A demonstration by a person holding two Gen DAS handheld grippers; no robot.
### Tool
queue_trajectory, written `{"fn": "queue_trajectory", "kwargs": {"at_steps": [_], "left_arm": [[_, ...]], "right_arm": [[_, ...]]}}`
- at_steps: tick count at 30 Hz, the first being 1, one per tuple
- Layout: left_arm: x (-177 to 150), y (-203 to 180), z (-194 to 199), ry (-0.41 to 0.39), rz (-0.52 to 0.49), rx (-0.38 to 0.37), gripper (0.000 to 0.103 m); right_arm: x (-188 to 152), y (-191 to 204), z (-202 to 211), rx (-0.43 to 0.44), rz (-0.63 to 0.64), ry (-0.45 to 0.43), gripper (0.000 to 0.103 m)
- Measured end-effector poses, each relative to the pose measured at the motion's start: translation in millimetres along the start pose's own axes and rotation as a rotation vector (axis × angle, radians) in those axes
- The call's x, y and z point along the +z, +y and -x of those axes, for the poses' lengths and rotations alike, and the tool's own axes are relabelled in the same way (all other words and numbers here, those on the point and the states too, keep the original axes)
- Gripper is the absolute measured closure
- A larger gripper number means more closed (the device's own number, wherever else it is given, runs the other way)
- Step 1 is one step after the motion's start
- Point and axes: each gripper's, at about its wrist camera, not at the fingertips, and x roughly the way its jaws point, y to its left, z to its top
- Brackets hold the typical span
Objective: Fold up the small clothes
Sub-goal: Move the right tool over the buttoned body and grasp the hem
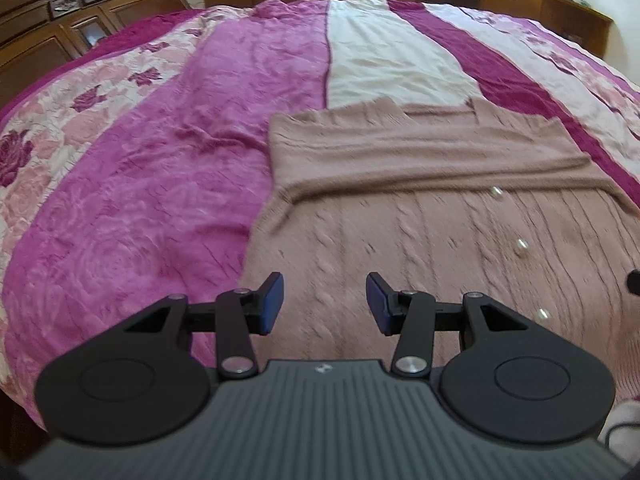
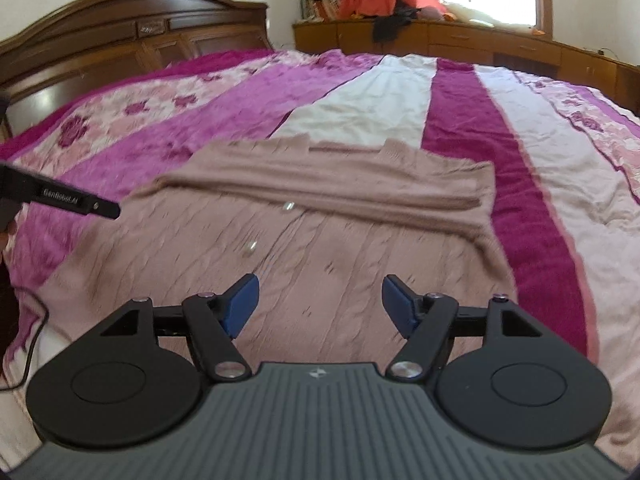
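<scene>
We see a dusty-pink cable-knit cardigan [image 1: 440, 216], soft and matt, with glossy pearl-like buttons [image 1: 522, 245]. The bedspread [image 1: 160, 184] under it is crinkled cloth with a faint sheen. The headboard [image 2: 132, 36] is polished dark wood. The left gripper [image 1: 325, 304] and right gripper [image 2: 320, 308] look like matt black plastic with shiny metal rivets and smooth blue fingers [image 2: 242, 304].

One cardigan [image 1: 440, 220], three buttons [image 1: 522, 245], two grippers [image 1: 325, 304].
</scene>
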Motion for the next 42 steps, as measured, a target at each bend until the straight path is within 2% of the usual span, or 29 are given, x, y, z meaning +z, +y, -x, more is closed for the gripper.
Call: {"fn": "queue_trajectory", "kwargs": {"at_steps": [7,18,24,28,31,35,38,41,42], "left_arm": [[-19,-9,5,0.017,-0.022,-0.019,0.055],[-44,-21,10,0.041,-0.047,-0.050,0.055],[-47,-24,11,0.048,-0.052,-0.062,0.055],[-49,-27,11,0.049,-0.059,-0.067,0.055],[-49,-28,12,0.052,-0.058,-0.070,0.055],[-49,-27,12,0.051,-0.055,-0.074,0.055],[-49,-26,13,0.050,-0.052,-0.074,0.055],[-50,-26,12,0.053,-0.053,-0.074,0.055],[-50,-26,11,0.055,-0.054,-0.075,0.055]], "right_arm": [[-24,27,-2,0.013,0.102,0.042,0.028],[-51,54,-9,0.105,0.211,0.163,0.026],[-57,65,-20,0.145,0.266,0.237,0.019],[-61,77,-34,0.132,0.345,0.290,0.016],[-63,85,-49,0.120,0.410,0.352,0.010],[-69,99,-68,0.058,0.506,0.377,0.009],[-75,106,-73,0.003,0.557,0.356,0.011],[-77,107,-70,-0.045,0.573,0.325,0.025],[-77,107,-69,-0.059,0.574,0.313,0.033]]}}
